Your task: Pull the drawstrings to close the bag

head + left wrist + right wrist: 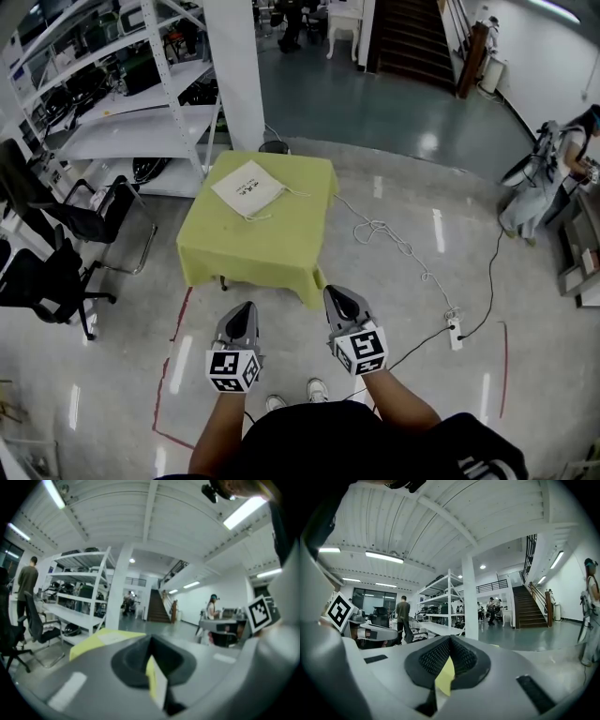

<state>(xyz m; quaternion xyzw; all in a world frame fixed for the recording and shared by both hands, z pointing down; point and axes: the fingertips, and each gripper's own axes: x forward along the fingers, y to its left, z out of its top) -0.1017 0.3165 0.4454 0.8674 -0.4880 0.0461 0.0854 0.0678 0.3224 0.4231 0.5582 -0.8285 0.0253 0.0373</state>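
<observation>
Currently | bag (248,187) flat on table (272,248) | left tool (246,310), right tool (338,296): pressed together, empty

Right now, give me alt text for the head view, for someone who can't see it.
A white drawstring bag lies flat on a table draped in yellow-green cloth. The left tool and right tool, both shut and empty, are short of the table.

- Bag (248,187): pale cloth, matt.
- Surface (272,246): draped in yellow-green cloth, matt.
- Floor (412,234): polished, glossy, reflecting lamps.
- Left gripper (246,309), right gripper (336,295): smooth grey plastic shells; jaws lined dark, the right one's dimpled.
- Shelving (141,122): white-painted metal.
</observation>
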